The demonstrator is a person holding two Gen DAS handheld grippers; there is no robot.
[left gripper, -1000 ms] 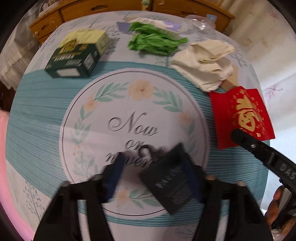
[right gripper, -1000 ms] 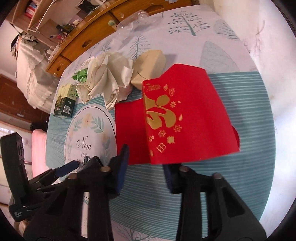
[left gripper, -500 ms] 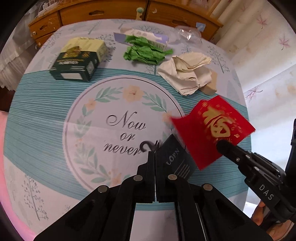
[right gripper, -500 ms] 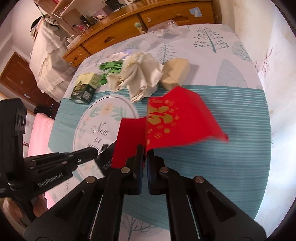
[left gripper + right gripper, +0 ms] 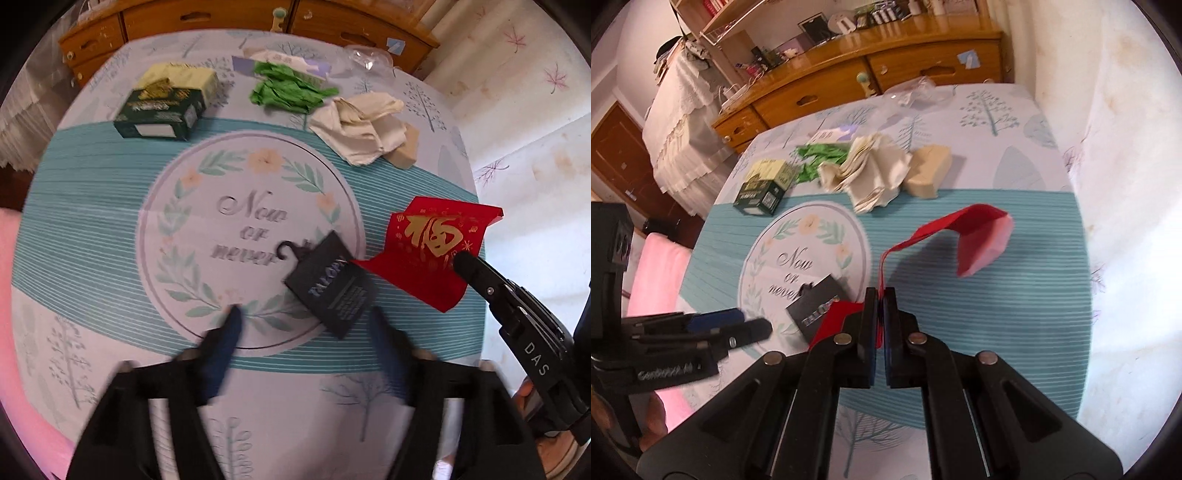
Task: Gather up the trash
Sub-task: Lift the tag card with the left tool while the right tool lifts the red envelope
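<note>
A black hang tag (image 5: 330,286) lies on the tablecloth between the wide-open fingers of my left gripper (image 5: 306,332), which touch nothing. It also shows in the right wrist view (image 5: 816,308). My right gripper (image 5: 880,295) is shut on a red paper with gold print (image 5: 975,236) and holds it lifted and curled above the table. The left wrist view shows the red paper (image 5: 432,251) at the right, pinched by the right gripper (image 5: 460,258).
At the far side lie a dark green box (image 5: 166,103), crumpled green paper (image 5: 288,92), crumpled beige paper (image 5: 364,125), a tan block (image 5: 929,171) and clear plastic (image 5: 364,59). A wooden dresser (image 5: 871,70) stands behind the table. A pink cushion (image 5: 655,273) is at the left.
My left gripper was shut on the black tag half a second ago; it has opened and the tag lies on the table. My right gripper has lifted the red paper.
</note>
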